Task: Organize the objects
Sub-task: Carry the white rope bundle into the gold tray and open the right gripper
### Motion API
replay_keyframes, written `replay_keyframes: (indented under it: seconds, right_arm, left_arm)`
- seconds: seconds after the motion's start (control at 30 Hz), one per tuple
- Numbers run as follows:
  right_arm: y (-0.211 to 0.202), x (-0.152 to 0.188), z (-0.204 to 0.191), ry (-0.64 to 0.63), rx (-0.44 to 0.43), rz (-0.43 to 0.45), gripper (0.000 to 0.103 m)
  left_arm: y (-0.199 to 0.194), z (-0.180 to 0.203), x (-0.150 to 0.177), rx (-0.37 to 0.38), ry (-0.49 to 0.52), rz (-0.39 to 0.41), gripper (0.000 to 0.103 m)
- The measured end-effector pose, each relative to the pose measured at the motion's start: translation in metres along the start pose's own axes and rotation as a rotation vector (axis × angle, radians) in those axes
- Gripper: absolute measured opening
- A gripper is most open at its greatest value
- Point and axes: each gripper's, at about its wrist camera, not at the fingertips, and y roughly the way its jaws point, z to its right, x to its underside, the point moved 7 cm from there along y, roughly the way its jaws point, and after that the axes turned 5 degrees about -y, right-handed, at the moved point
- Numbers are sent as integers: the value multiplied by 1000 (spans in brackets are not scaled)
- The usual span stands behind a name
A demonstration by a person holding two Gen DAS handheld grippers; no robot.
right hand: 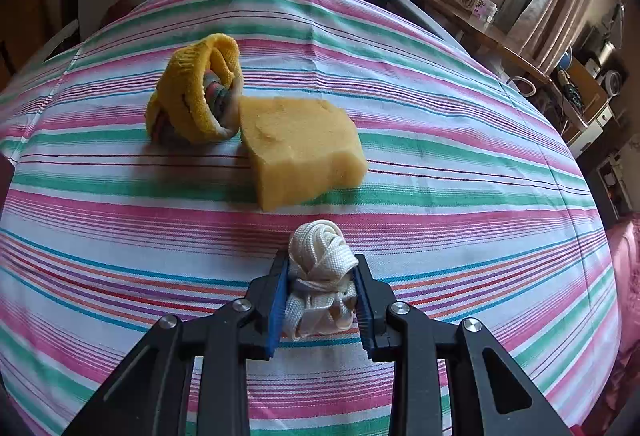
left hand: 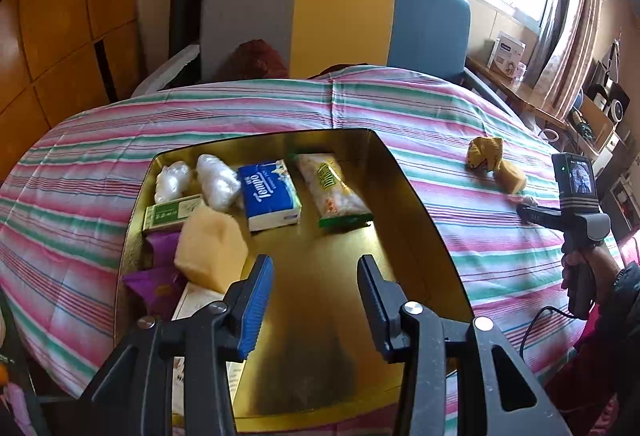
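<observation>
White cord bundle (right hand: 322, 268) clenched in the right claw (right hand: 322, 302) — left claw (left hand: 316, 300) released above the gold tray (left hand: 416, 203).

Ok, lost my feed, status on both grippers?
Left gripper open over gold tray. Right gripper shut on white cord bundle. Sponge, yellow sock ahead, clear.

Your striped bedspread (left hand: 420, 115) carries the gold tray (left hand: 416, 191) centre-frame, and a yellow sock bundle (right hand: 196, 91), sponge (right hand: 304, 151) upper middle.

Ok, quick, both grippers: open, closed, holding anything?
Left gripper: open, empty, over the gold tray.
Right gripper: closed on the white cord bundle.
</observation>
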Motion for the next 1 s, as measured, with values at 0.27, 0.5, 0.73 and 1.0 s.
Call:
replay_keyframes:
  seconds: [0.27, 0.5, 0.73, 1.0]
  right_arm:
    - [0, 1, -2, -10, 8, 2, 31]
    - [0, 2, -2, -21, 17, 3, 31]
    - [1, 1, -3, -30, 29, 0, 31]
    - [1, 2, -3, -29, 32, 2, 30]
  left_arm:
    - [-5, -5, 10, -2, -5, -2, 44]
    - [-3, -5, 17, 6, -6, -18, 44]
    - [-2, -2, 19, 9, -3, -20, 44]
    - [-3, -6, 19, 7, -7, -19, 44]
